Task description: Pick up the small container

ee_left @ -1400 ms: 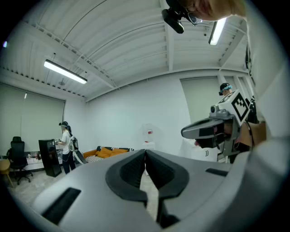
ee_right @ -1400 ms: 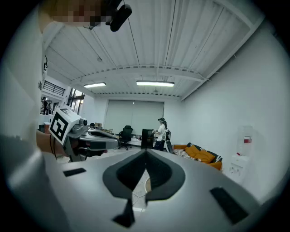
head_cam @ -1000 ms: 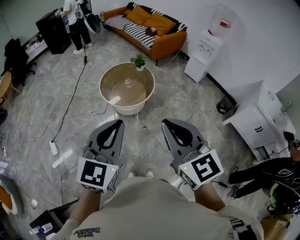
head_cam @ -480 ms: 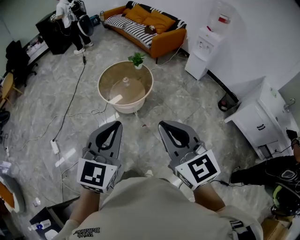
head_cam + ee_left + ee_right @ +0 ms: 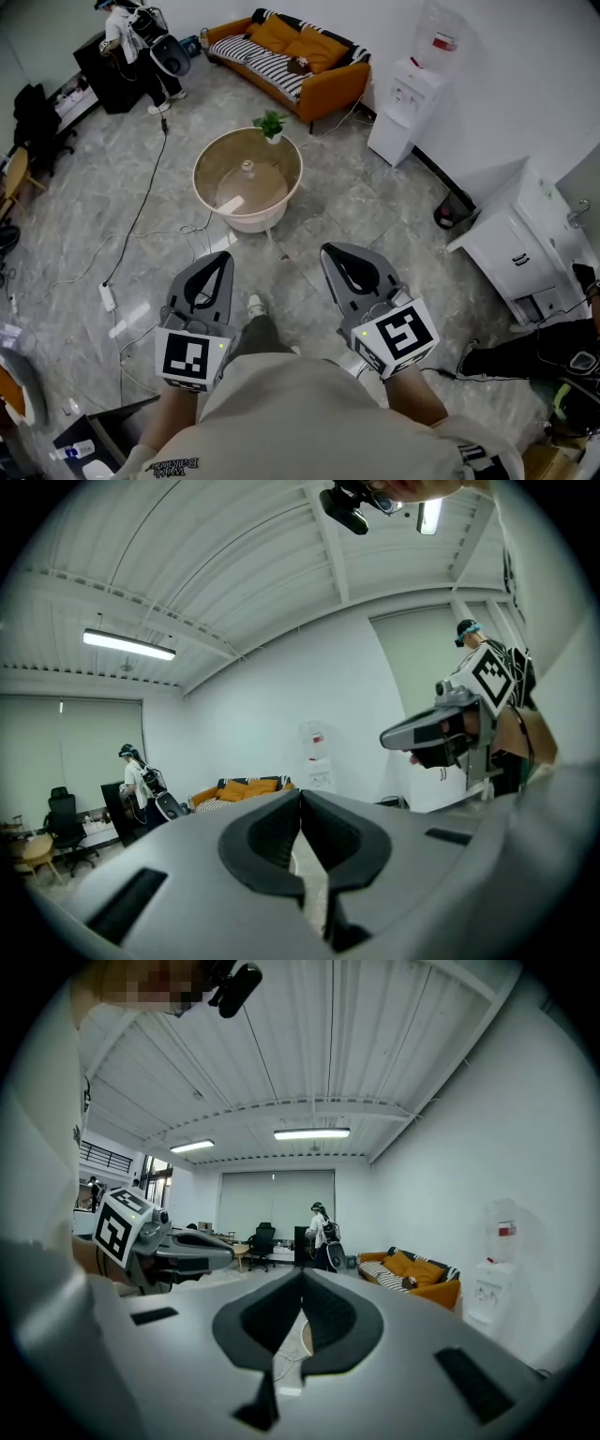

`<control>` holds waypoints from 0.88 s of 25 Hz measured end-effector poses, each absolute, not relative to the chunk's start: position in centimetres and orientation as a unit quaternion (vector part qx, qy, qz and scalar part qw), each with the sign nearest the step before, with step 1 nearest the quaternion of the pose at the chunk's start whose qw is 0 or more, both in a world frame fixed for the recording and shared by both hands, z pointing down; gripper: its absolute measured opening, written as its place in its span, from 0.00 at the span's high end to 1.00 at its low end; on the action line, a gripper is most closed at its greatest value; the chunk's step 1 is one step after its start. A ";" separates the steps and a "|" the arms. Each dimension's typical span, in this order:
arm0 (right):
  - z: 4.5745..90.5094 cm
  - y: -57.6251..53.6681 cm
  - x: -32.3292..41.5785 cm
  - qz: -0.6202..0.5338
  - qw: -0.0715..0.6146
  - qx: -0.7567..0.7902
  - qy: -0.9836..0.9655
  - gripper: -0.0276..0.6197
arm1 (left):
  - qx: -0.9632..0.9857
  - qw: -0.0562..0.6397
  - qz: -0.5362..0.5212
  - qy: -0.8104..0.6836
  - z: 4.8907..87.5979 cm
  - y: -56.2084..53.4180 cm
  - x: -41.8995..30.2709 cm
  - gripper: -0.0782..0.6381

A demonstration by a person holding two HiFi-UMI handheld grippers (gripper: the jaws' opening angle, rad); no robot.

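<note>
1. Plainly, nothing of the task is done: no small container is held, and none can be made out with certainty in any view
2. A small pale object (image 5: pixel 247 167) is seen on the round table (image 5: pixel 202 184) ahead, with a potted plant (image 5: pixel 270 123) at the far rim; whether it is the container cannot be told
3. The whole approach and the grasp are judged to be left
4. The left gripper (image 5: pixel 226 257) and the right gripper (image 5: pixel 330 251) are held side by side before the body, pointed forward, well apart from the table
5. Both pairs of jaws are closed tip to tip, with nothing between them
</note>
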State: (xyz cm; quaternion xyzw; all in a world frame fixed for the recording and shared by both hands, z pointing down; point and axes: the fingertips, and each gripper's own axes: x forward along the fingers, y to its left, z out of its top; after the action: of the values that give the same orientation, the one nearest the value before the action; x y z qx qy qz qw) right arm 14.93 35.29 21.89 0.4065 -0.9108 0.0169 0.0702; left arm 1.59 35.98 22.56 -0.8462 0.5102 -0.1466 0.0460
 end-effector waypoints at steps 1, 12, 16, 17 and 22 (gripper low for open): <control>22.3 35.1 15.0 0.019 0.073 0.405 -0.911 0.96 | -0.844 0.048 -0.146 0.513 22.6 35.8 1.5 0.88; 23.7 30.7 12.7 0.010 0.082 0.391 -0.917 0.96 | -0.846 0.048 -0.145 0.510 23.9 31.4 0.2 0.88; 23.8 28.1 11.4 0.009 0.086 0.390 -0.917 0.96 | -0.845 0.043 -0.148 0.512 24.3 28.4 -1.3 0.88; 23.9 27.3 11.1 0.010 0.087 0.390 -0.917 0.96 | -0.846 0.041 -0.147 0.510 24.4 27.5 -1.6 0.88; 24.7 22.6 9.4 0.016 0.103 0.385 -0.917 0.96 | -0.852 0.036 -0.143 0.502 24.9 22.8 -2.7 0.88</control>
State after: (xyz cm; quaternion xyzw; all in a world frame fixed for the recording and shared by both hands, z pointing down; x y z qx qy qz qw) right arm 9.39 22.61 24.73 0.3849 -0.9170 0.0164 0.1031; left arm -2.74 22.77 24.92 -0.8522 0.5020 -0.1433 0.0363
